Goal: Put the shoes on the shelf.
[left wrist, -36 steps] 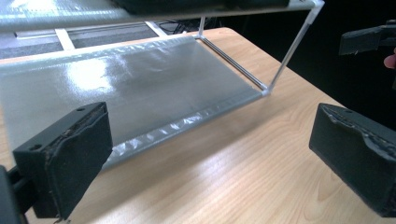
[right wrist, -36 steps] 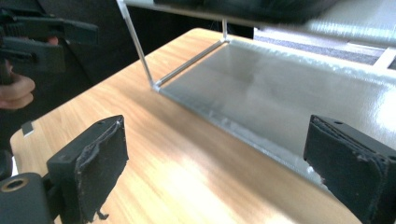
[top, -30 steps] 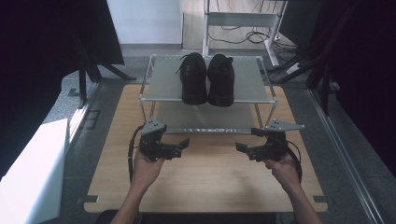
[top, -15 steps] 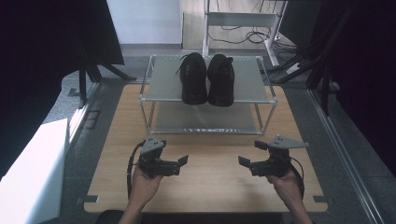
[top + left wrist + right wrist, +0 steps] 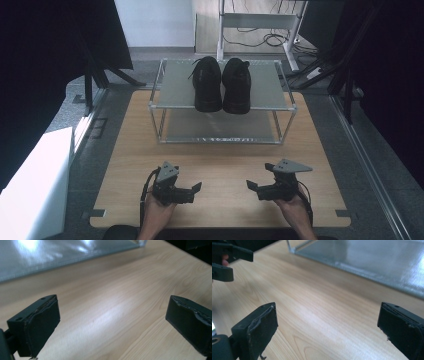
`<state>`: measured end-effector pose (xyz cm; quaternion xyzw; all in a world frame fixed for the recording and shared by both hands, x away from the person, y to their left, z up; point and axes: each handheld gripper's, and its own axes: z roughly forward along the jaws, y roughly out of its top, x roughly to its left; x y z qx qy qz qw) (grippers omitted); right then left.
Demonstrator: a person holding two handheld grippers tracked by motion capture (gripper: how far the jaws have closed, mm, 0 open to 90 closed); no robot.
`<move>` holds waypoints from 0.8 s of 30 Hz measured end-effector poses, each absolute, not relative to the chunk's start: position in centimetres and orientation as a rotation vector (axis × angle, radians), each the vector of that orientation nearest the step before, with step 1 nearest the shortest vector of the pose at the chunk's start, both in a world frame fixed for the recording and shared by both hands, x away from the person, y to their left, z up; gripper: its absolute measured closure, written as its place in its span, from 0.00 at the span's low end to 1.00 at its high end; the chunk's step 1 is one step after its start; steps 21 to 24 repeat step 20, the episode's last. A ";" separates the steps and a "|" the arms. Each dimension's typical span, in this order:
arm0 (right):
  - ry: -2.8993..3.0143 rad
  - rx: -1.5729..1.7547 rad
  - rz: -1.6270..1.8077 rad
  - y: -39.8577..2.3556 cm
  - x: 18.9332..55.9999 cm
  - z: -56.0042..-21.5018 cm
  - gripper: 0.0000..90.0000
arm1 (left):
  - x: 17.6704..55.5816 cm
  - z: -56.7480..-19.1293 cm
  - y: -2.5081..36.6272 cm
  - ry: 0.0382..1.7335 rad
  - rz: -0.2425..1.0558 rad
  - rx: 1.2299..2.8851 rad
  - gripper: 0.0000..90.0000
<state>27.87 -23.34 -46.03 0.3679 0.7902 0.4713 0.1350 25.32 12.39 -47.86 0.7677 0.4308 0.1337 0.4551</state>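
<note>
1. Both grippers are now lying nearer to the person than a second ago: at that time they were just before the rack's lower shelf, and now they are resting low over the near part of the table [image 5: 220, 150], well apart from the rack [image 5: 222, 100].
2. The left gripper [image 5: 197, 187] is pointing inward toward the right gripper [image 5: 250, 186], and each one is facing the other across bare wood. In the left gripper view its jaws are standing wide apart with nothing between them; the right gripper view is showing the same for the right one, wide open and holding nothing.
3. The pair of black shoes [image 5: 222, 85] is standing on the top shelf [image 5: 175, 92] of the rack, far ahead of both grippers, the two shoes side by side and touching or almost touching, toes toward the person.
4. This placing is looking like a finished job: the shoes are sitting neatly in the shelf's middle, and the hands are probably drawing back to a rest position, so the jaws are being kept open because there is nothing more to hold.
5. The lower shelf [image 5: 372, 257] is lying beyond each gripper and is carrying nothing.
6. Nothing is standing between the grippers. Beside the table, a white box [image 5: 35, 190] is lying to the left of the left gripper, and cables [image 5: 260, 37] are lying on the floor behind the rack.
</note>
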 end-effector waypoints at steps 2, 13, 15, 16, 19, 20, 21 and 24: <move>2.297 1.058 1.328 -23.1 27.7 -46.7 0.03 | 25.1 -48.6 12.3 1.074 0.328 1.909 0.00; 2.370 1.002 1.147 -22.0 27.8 -50.1 0.02 | 24.5 -50.5 10.3 1.043 0.384 2.068 0.00; 2.393 0.986 1.111 -21.8 27.7 -50.5 0.02 | 24.4 -50.8 9.8 1.033 0.404 2.117 0.00; 2.409 0.979 1.089 -21.6 27.7 -50.7 0.02 | 24.4 -50.9 9.6 1.031 0.415 2.133 0.00; 2.439 0.948 1.038 -21.2 27.7 -51.2 0.02 | 24.3 -51.2 9.0 1.019 0.436 2.191 0.00; 2.445 0.941 1.025 -21.1 27.7 -51.3 0.02 | 24.3 -51.3 8.8 1.015 0.433 2.198 0.00; 2.445 0.941 1.025 -21.1 27.7 -51.3 0.02 | 24.3 -51.3 8.8 1.015 0.433 2.198 0.00; 2.445 0.941 1.025 -21.1 27.7 -51.3 0.02 | 24.3 -51.3 8.8 1.015 0.433 2.198 0.00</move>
